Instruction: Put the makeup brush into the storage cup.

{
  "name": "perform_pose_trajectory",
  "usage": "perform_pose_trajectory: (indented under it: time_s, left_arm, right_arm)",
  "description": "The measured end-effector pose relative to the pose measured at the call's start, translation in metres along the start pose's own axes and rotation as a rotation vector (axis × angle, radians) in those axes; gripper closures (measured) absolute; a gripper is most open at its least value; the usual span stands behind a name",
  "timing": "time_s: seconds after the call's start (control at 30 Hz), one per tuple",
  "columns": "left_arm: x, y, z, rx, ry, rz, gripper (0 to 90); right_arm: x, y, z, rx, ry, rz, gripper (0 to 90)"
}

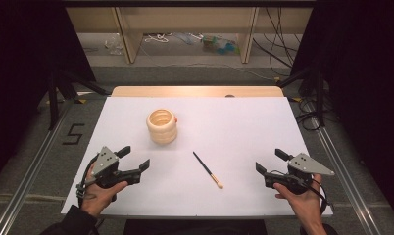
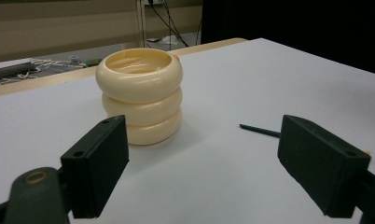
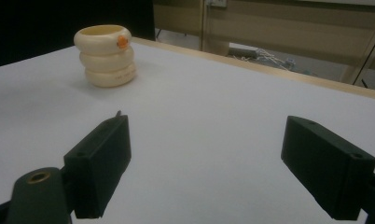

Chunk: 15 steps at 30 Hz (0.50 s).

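Observation:
A cream ringed holder point(image 1: 161, 126) stands upright on the white table point(image 1: 234, 122), left of the middle; it has a small orange mark on its rim point(image 3: 122, 42). A thin dark brush point(image 1: 207, 169) with a pale tip lies flat near the table's centre. My left gripper point(image 1: 135, 157) rests at the front left, open and empty, with the holder point(image 2: 140, 95) ahead of it and the brush's dark end point(image 2: 259, 131) by its right jaw. At the front right my right gripper point(image 1: 270, 160) is open and empty, and the holder point(image 3: 105, 56) stands far off to its left.
A wooden strip point(image 1: 195, 91) runs along the table's far edge. Beyond it are wooden frame legs point(image 1: 128, 34) and loose cables on the floor. Dark curtains and tripod legs point(image 1: 62, 83) flank both sides. A metal rail point(image 1: 28, 166) lies on the floor at the left.

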<state>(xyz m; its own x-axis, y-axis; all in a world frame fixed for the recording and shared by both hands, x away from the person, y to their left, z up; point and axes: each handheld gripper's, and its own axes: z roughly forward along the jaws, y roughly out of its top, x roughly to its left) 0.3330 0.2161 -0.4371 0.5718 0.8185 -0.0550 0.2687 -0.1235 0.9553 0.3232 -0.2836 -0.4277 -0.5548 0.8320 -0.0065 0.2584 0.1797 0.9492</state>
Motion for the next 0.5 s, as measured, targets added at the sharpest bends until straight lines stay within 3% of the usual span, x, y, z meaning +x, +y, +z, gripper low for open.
perform_pose_trajectory:
  time_s: [0.4,0.47,0.5]
  left_arm:
    - [-0.0003,0.0002,0.0003,-0.002,-0.001,0.003,16.3]
    - [-0.0007,0.0001,0.0007,-0.001,-0.002,-0.004,16.3]
    - [-0.0006,0.0003,0.0007,-0.001,-0.002,-0.002,16.3]
  right_arm:
    - [0.0025,0.0007,0.0033,0.04,0.024,-0.016,15.9]
    - [0.0036,0.0004,0.0066,0.014,0.036,-0.005,15.9]
    - [0.0037,0.0011,0.0063,0.028,0.03,-0.009,15.8]
